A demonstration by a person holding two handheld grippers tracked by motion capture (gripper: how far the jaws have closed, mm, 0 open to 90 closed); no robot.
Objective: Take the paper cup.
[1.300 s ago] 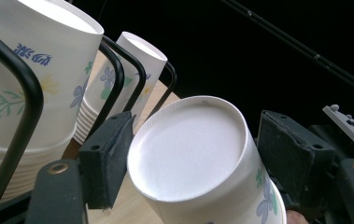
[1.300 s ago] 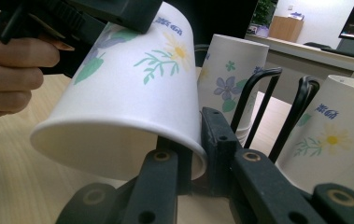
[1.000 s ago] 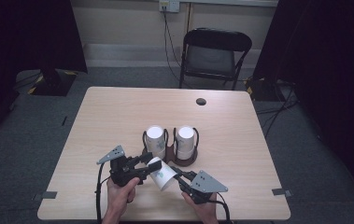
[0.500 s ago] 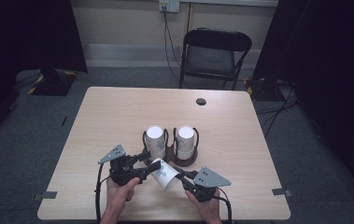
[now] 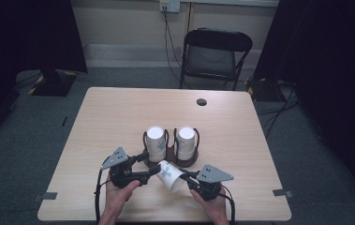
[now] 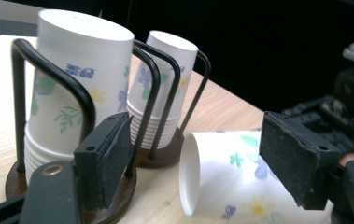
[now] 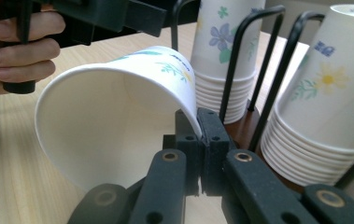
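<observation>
A loose floral paper cup [image 5: 170, 176] lies on its side above the table's near edge between my two grippers. My right gripper [image 7: 202, 126] is shut on the cup's rim [image 7: 191, 105], with the open mouth facing its camera. My left gripper [image 6: 202, 149] is open. Its jaws have just been opening, and the cup's closed end [image 6: 226, 168] sits between the pads without touching them. Behind stand two wire holders with stacks of upturned cups, the left stack [image 5: 155, 140] and the right stack [image 5: 186, 139].
The wooden table [image 5: 119, 117] has a small black round spot [image 5: 202, 101] near its far edge. A black folding chair [image 5: 215, 51] stands beyond it. The round brown holder bases [image 6: 118, 205] lie close under my left gripper's jaws.
My left gripper's jaws have spread apart and let go of the loose cup's closed end. The right gripper still holds the cup by the rim. Both hands stayed nearly in place.
</observation>
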